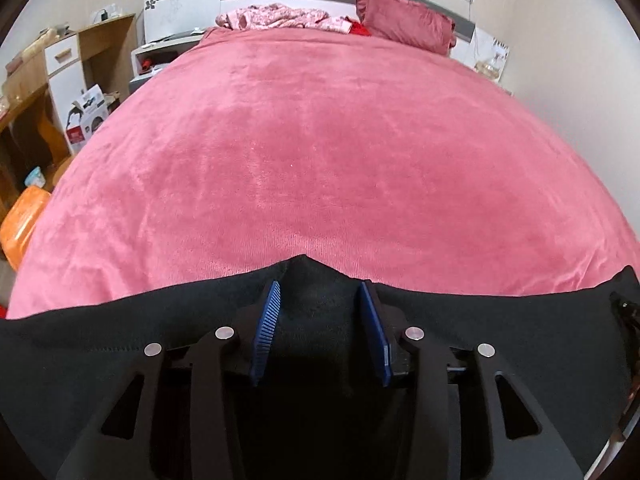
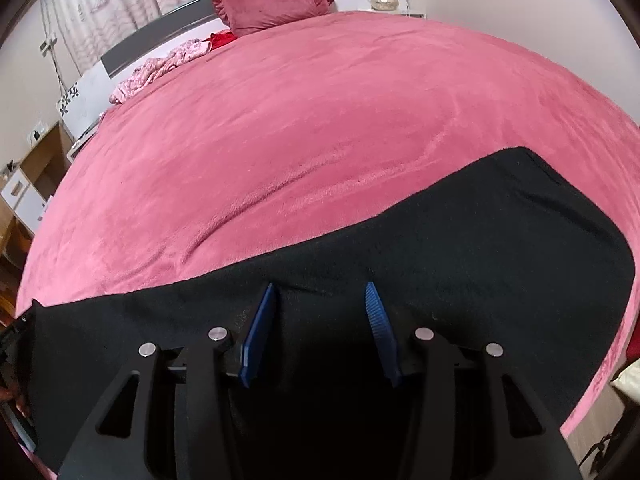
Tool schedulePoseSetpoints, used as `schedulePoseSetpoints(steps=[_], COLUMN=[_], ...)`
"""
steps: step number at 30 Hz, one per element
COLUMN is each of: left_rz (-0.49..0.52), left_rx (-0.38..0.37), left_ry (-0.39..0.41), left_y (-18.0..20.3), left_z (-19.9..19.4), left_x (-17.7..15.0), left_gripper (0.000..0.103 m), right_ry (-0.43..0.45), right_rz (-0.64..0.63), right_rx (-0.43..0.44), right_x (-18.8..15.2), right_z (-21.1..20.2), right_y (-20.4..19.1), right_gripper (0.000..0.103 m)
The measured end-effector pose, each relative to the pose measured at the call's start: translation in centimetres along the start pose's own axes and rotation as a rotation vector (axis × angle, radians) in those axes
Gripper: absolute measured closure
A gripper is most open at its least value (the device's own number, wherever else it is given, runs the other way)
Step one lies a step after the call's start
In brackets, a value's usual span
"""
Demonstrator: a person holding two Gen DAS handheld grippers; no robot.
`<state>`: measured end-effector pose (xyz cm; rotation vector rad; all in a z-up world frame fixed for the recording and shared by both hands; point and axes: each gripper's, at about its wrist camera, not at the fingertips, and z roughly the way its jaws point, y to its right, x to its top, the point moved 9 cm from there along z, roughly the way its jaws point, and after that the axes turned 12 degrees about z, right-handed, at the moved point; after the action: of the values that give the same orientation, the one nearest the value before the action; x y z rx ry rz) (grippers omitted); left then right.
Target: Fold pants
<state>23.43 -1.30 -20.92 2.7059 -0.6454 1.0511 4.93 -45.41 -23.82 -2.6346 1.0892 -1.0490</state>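
Note:
Black pants (image 1: 120,344) lie spread across the near edge of a bed covered by a pink blanket (image 1: 312,152). My left gripper (image 1: 320,288) has its blue fingers (image 1: 267,320) apart, with a raised peak of the black cloth between them at the pants' far edge. In the right wrist view the pants (image 2: 500,248) stretch to the right and end in a rounded corner. My right gripper (image 2: 320,290) also has its blue fingers (image 2: 380,320) apart, resting over the cloth near its far edge.
A dark pink pillow (image 1: 404,20) and crumpled floral clothes (image 1: 280,16) lie at the headboard. A wooden desk with drawers (image 1: 60,64), boxes and an orange bag (image 1: 20,224) stand left of the bed. A nightstand with a glass jar (image 2: 384,0) stands at the far right.

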Motion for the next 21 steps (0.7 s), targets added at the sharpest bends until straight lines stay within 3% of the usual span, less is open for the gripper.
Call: schedulePoseSetpoints(steps=[3,7,11,12,13,15,17,18,20,21], left_rz=[-0.016,0.038,0.133,0.14,0.14,0.125,0.113,0.109,0.101,0.096], left_rx=[-0.017,-0.023,0.004,0.008,0.008,0.01,0.02,0.023,0.029,0.03], left_ry=[0.013,-0.009,-0.004,0.002,0.008,0.006,-0.011,-0.015,-0.013,-0.008], left_y=[0.0,1.2,2.6,2.7,2.7,2.5,2.5,2.6,2.6,2.6], left_z=[-0.5,-2.2,-4.0,-4.3,-4.7,-5.1,-5.3,-5.5,-6.0,-6.3], left_x=[-0.3,-2.3,-4.7,-5.0,-5.4,-5.9,-6.4,-6.6,-7.2,-7.4], left_gripper=[0.055,0.025,0.023,0.023,0.023,0.023,0.023,0.023,0.023,0.023], right_ry=[-0.023,-0.017,-0.013,-0.024,-0.036,-0.04,-0.041,-0.031,-0.006,0.018], right_rz=[0.085,0.18,0.302,0.356,0.408,0.45,0.47,0.471,0.469,0.473], right_rx=[0.05,0.051,0.022,0.023,0.028,0.031,0.048,0.049,0.053,0.061], right_x=[0.4,0.5,0.5,0.4,0.3,0.2,0.2,0.3,0.6,0.8], right_z=[-0.9,-3.5,-5.3,-5.4,-5.4,-5.5,-5.7,-6.1,-6.9,-7.7], right_y=[0.5,2.9,7.7,9.2,10.7,12.1,12.4,12.3,12.3,12.3], right_gripper=[0.056,0.049,0.048,0.051,0.064,0.079,0.08,0.08,0.07,0.053])
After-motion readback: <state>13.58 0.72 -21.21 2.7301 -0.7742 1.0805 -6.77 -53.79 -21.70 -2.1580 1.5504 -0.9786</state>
